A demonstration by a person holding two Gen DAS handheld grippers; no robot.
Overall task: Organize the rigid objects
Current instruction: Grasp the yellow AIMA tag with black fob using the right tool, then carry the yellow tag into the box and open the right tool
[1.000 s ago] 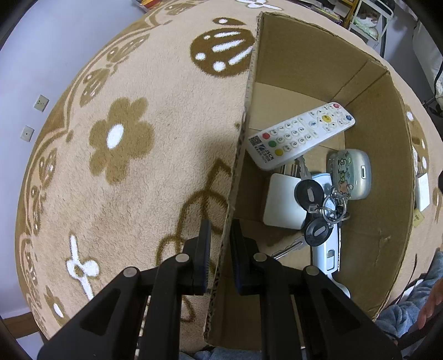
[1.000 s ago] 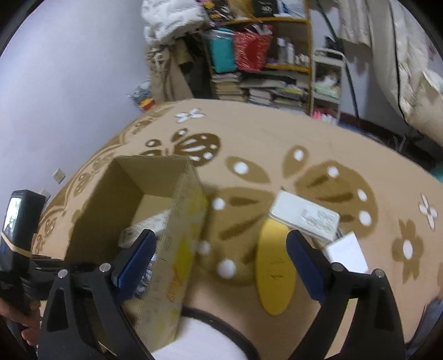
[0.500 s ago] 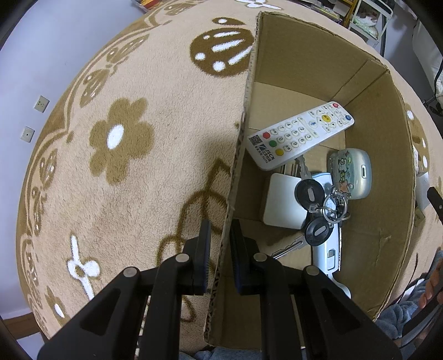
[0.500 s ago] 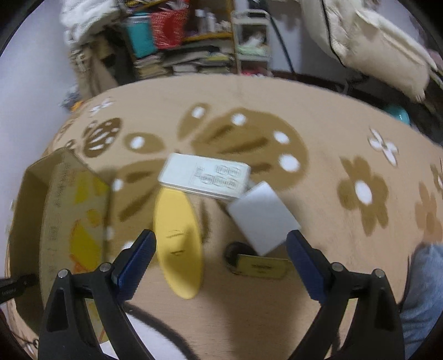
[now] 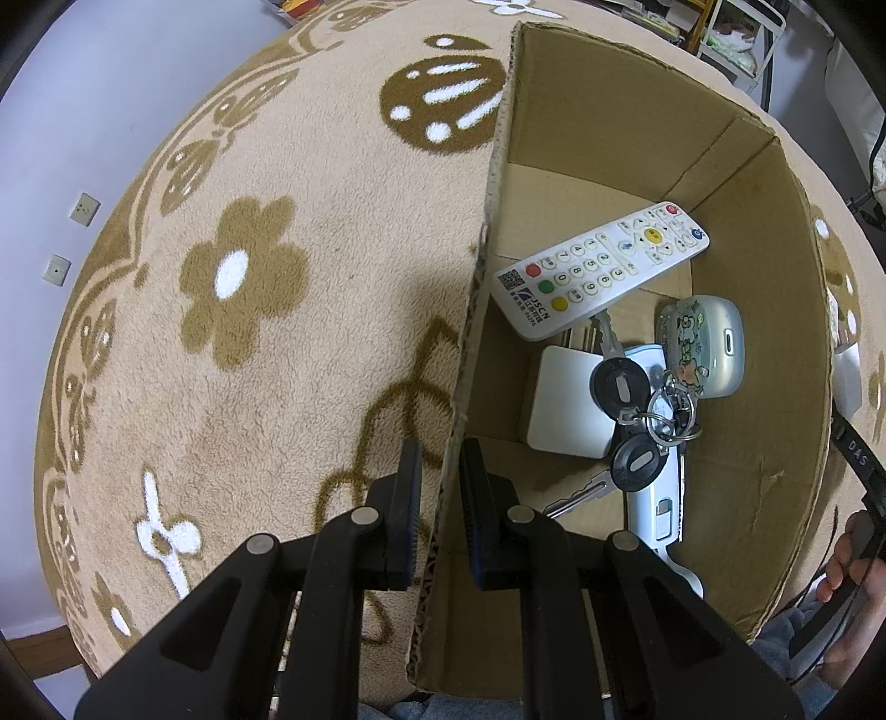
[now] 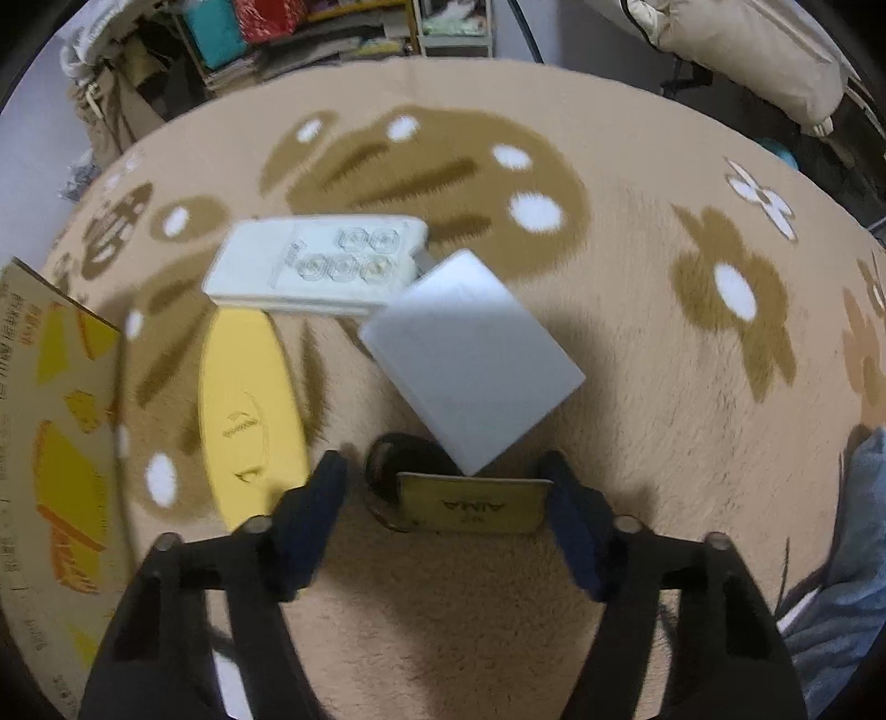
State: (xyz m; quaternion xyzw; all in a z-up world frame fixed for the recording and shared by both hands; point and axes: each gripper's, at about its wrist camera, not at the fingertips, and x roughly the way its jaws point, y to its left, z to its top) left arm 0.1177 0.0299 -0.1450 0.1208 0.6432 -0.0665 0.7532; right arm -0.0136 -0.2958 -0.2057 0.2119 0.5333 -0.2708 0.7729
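Observation:
My left gripper (image 5: 440,459) is shut on the near left wall of the cardboard box (image 5: 487,232). Inside the box lie a white remote (image 5: 601,266), a key bunch (image 5: 637,426), a white square block (image 5: 565,410), a pale green case (image 5: 700,346) and a long white device (image 5: 656,498). My right gripper (image 6: 446,487) is open and empty over the carpet. Between its fingers lies a gold card (image 6: 473,504) on a dark round thing (image 6: 390,459). Ahead lie a white flat box (image 6: 470,360), a white power strip (image 6: 315,260) and a yellow oval (image 6: 249,415).
The box's printed outer side (image 6: 55,432) stands at the left in the right wrist view. A patterned beige carpet (image 5: 249,332) covers the floor. Shelves with clutter (image 6: 310,27) and a beige cushion (image 6: 736,50) line the far side. A blue-clad knee (image 6: 841,598) is at the right.
My right gripper has swung right, away from the box, and come down close over the gold card and white flat box. My left gripper has kept its hold on the box wall.

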